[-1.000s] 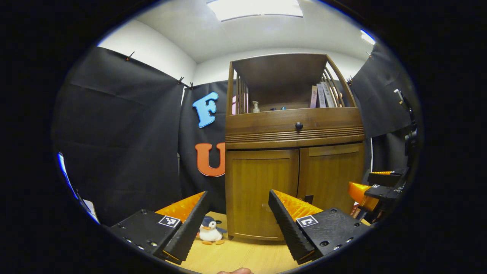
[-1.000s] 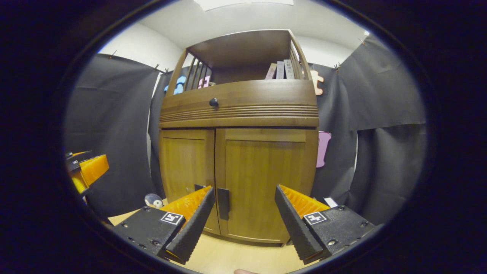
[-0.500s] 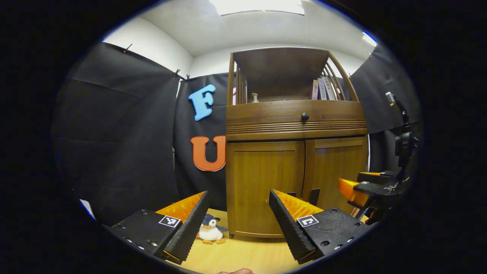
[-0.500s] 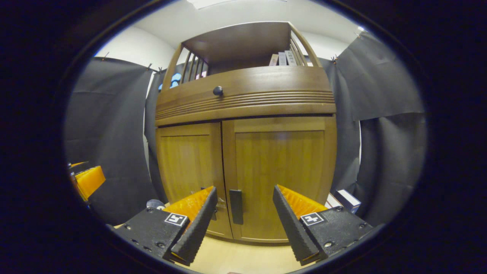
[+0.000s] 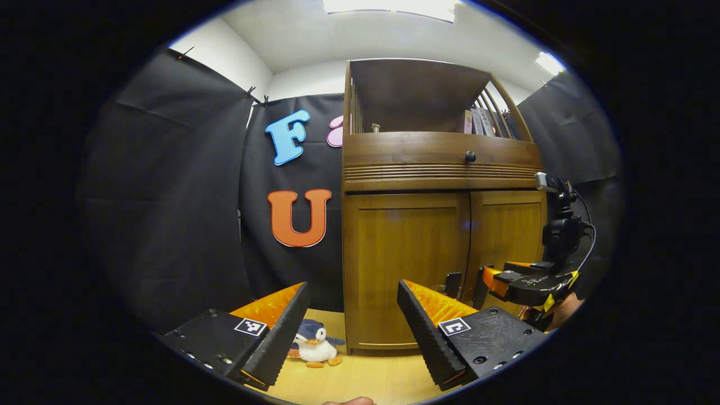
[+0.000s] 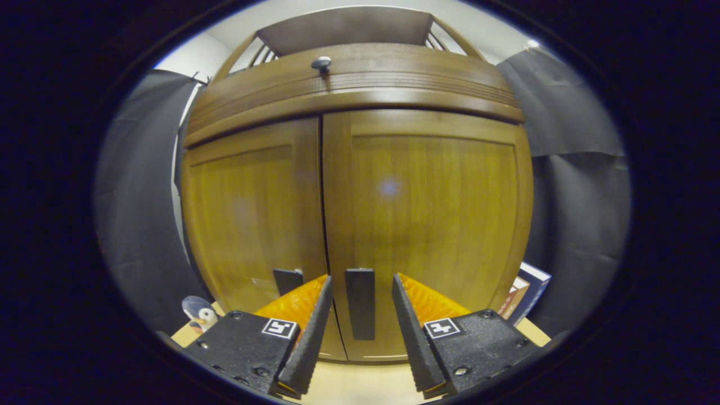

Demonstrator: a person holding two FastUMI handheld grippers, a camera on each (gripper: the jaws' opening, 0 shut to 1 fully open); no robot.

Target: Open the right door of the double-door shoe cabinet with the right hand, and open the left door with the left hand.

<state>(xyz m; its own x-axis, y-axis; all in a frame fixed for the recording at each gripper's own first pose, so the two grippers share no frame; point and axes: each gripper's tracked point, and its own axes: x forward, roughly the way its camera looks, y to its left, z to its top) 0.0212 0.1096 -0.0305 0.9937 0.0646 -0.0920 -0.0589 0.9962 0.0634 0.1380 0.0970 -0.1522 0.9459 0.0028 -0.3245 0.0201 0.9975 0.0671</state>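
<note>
The shoe cabinet [image 6: 416, 185] is warm brown wood with a smooth, faintly glossy grain; both framed flat-panel doors are closed under a band of ribbed moulding and a drawer front with a small round dark knob [image 6: 322, 63]. Above the drawer sits an open shelf with slatted sides, holding a few upright books [image 5: 478, 121]. Each door carries a flat black rectangular pull near the centre seam.

In the right gripper view, the right hand-held gripper [image 6: 360, 332] is close against the cabinet, its black ribbed fingers with orange backs spread apart. The right door's handle [image 6: 360, 302] stands upright between the fingers, touching neither. The left door's handle [image 6: 288, 280] sits just left of the seam, partly hidden behind the left finger.

In the left gripper view, the left hand-held gripper [image 5: 353, 332] is spread wide and well back from the cabinet, facing the left door [image 5: 408, 264], low near the wooden floor [image 5: 360, 377]. A plush penguin [image 5: 315, 347] lies on the floor at the cabinet's left corner. The right hand-held gripper appears at the cabinet's front, level, beside the handles.
</note>
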